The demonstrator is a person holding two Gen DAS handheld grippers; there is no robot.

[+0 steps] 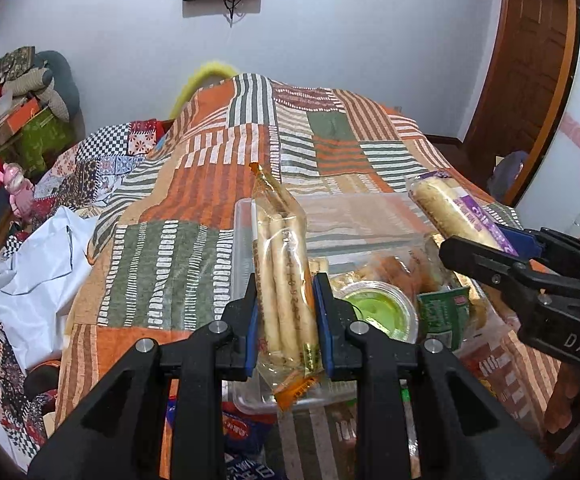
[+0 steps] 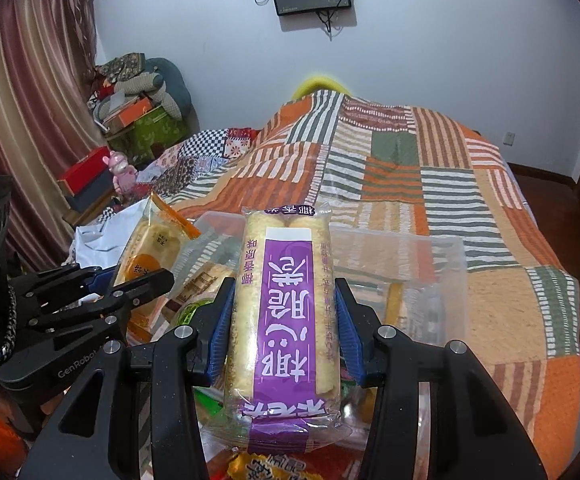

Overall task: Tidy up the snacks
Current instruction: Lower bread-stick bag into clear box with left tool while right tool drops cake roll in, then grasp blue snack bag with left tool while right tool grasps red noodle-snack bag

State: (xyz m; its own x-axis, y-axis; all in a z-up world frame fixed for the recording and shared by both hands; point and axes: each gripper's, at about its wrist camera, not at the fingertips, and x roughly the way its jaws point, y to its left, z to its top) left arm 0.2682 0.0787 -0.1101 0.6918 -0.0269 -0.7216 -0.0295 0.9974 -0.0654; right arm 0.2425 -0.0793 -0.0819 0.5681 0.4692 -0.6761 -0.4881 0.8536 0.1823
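Bare patchwork quilt (image 2: 450,184) lies open beyond and right of the clear bin (image 1: 245,248). My left side is crowded by white cloth (image 1: 37,268). Loose snacks (image 1: 402,276) clutter the near ground below both my grippers.

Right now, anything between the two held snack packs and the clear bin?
Nothing visible. The left gripper holds the stick-biscuit pack, the right gripper the purple-label pack, both above the clear bin, whose open top has free space at the back.

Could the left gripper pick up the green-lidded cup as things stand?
Probably not yet. The left gripper is shut on the orange-ended snack pack, so its jaws are occupied; the green-lidded cup sits just beside it, otherwise unobstructed.
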